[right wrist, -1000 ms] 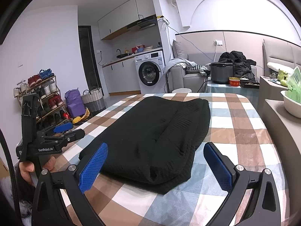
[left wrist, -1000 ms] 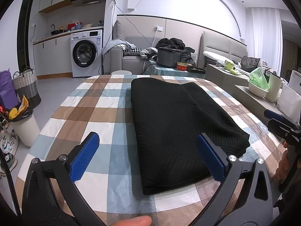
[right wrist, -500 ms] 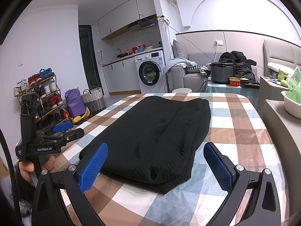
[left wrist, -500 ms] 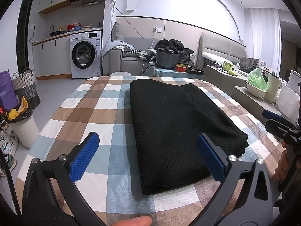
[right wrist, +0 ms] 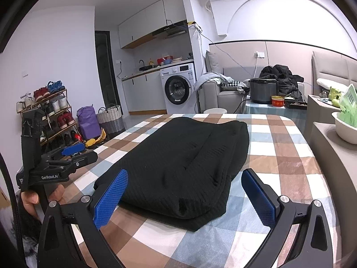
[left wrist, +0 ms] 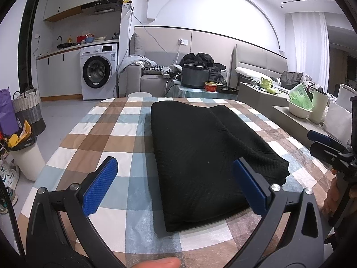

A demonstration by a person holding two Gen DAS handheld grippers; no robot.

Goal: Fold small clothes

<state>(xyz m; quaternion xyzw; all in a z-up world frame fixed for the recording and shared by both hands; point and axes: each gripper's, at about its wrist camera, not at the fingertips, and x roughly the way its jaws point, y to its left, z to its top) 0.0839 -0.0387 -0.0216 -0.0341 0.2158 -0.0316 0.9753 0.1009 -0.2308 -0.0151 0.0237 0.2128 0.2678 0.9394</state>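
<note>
Garment: a black knit garment (left wrist: pixel 207 154) lies folded into a thick, long rectangle in the middle of the table, its length running from near to far.
Table: a checked cloth of brown, white and pale blue squares (left wrist: pixel 104 134) covers it.
Left gripper (left wrist: pixel 176 185): blue-padded fingers spread wide apart, holding nothing, hovering at the near edge with the garment's near left corner between them.
Right gripper (right wrist: pixel 185 193): fingers likewise wide apart and empty, framing the garment's near end; from the left wrist view it shows at the far right edge (left wrist: pixel 328 147).
Hands: a hand (right wrist: pixel 33 198) grips the left gripper's handle.
Background: a washing machine (left wrist: pixel 99 71) far left, a dark cooker pot (left wrist: pixel 195 76) beyond the table.
</note>
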